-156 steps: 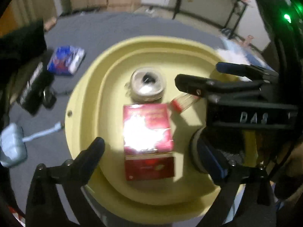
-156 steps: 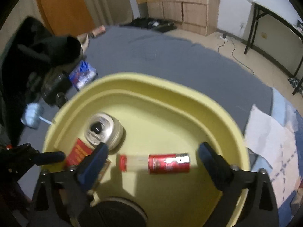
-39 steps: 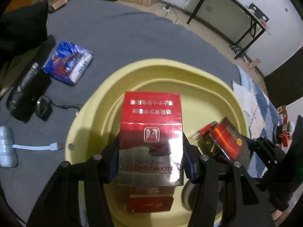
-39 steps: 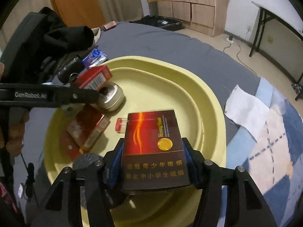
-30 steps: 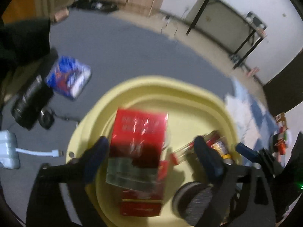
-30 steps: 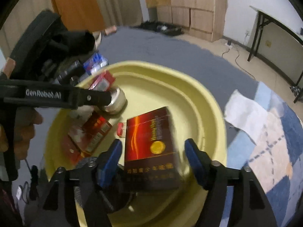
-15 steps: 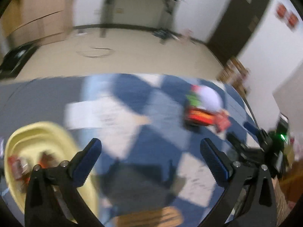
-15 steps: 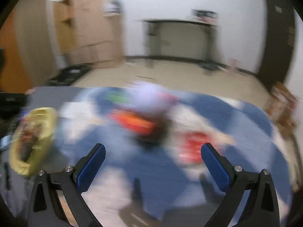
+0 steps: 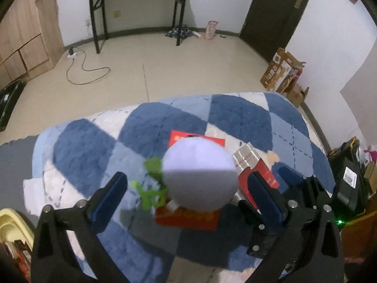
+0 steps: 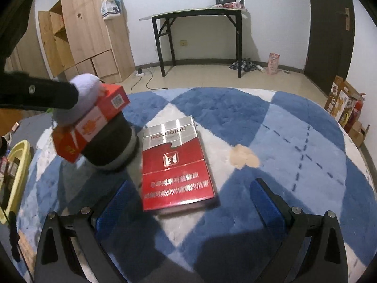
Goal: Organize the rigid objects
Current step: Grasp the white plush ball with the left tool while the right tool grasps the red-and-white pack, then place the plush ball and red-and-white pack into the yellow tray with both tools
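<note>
My left gripper is open above a pale round plush ball that rests on an orange-red box; green plush bits stick out at its left. A red and silver cigarette pack lies to the right. In the right wrist view my right gripper is open just before that red and silver pack, flat on the blue and white rug. The plush ball and orange box sit on a dark cylinder at the left.
The yellow basin with earlier items shows at the far left, also in the right wrist view. A black table, wooden cabinets and cardboard boxes stand on the floor beyond the rug.
Both grippers let go of their cigarette packs into the yellow basin, then swung right to the blue rug. Both now hover open over the items there.
</note>
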Demonstrator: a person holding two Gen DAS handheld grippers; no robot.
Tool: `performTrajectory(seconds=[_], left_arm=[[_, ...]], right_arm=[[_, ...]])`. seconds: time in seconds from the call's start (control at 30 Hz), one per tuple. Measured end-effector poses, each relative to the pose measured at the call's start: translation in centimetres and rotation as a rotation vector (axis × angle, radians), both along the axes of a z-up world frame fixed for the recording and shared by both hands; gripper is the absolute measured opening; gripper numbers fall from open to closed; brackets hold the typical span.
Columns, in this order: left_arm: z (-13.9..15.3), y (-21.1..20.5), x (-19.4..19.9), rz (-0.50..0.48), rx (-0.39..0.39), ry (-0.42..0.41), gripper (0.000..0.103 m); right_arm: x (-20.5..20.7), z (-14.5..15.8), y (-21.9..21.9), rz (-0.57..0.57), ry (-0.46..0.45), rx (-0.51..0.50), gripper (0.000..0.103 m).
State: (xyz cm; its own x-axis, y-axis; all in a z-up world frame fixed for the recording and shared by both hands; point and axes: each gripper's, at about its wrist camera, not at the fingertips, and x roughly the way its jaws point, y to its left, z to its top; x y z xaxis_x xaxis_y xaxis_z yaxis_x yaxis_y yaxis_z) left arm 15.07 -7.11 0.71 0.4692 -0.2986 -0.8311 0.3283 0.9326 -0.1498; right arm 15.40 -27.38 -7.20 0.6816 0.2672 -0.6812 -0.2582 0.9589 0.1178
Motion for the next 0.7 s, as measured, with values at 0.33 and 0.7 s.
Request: performTrajectory(seconds=[0.33, 0.7], left_arm=[[0.5, -1.4, -0.4, -0.012, -0.017, -0.047, 0.059], [7.0, 5.7, -4.6, 0.054, -0.126, -0.119, 0.058]], right_arm=[[0.6, -0.5, -0.4, -0.012, -0.025, 0.025, 0.06], [-2.6, 2.9, -2.4, -0.039, -0.121, 0.077, 0.058]])
